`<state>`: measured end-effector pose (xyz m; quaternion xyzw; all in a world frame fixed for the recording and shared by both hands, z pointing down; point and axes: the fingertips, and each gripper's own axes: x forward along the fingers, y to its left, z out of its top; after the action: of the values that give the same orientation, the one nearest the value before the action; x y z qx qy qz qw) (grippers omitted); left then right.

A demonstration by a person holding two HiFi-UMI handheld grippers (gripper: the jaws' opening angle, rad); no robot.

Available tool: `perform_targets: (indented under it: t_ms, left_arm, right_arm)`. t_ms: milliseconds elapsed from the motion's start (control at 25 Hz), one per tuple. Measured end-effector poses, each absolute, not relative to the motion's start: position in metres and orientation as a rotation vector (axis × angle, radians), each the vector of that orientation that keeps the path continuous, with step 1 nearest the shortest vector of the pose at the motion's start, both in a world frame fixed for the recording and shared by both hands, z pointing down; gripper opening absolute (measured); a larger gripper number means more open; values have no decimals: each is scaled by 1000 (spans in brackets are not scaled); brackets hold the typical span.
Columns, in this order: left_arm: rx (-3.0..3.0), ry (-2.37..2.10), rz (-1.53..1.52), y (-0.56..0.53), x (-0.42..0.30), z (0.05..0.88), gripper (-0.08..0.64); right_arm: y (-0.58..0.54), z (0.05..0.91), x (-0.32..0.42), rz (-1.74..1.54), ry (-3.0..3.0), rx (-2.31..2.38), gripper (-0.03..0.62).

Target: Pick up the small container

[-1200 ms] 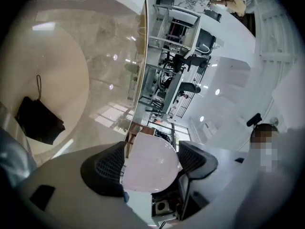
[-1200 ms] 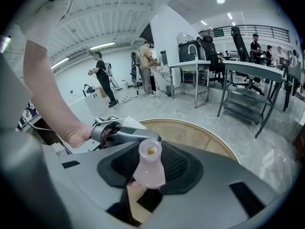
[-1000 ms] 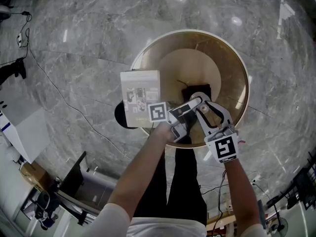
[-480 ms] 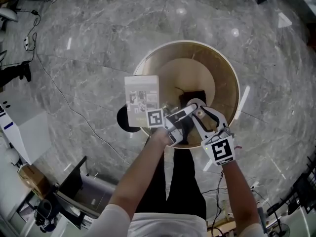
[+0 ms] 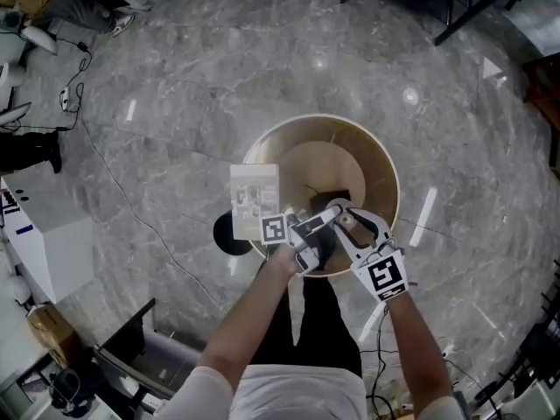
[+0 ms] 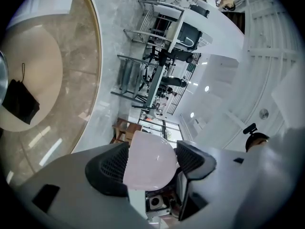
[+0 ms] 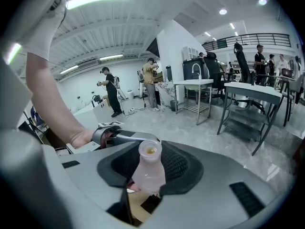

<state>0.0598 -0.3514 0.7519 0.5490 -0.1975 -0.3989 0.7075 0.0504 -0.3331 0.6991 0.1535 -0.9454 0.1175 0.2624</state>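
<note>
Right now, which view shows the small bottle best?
The right gripper view: the small bottle sits between the jaws, neck open. In the head view it cannot be made out. The left gripper view shows only a pale rounded thing.

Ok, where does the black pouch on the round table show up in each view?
Head view: the black pouch lies on the table's pale inner disc, toward its right side.
Left gripper view: at the far left edge, mid-height, on the same pale disc.
Right gripper view: cannot tell; a dark patch below the bottle may be it.
Shared landmark: the round table, upper left here, a tan sliver here.
</note>
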Motion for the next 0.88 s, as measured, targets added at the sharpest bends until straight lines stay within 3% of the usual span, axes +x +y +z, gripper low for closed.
perform_targets:
  t_ms: [880]
  left_arm:
    - [1295,-435,-938,-312,99,552,322]
  right_arm:
    - [-292,502,92,274,-2660,407,150]
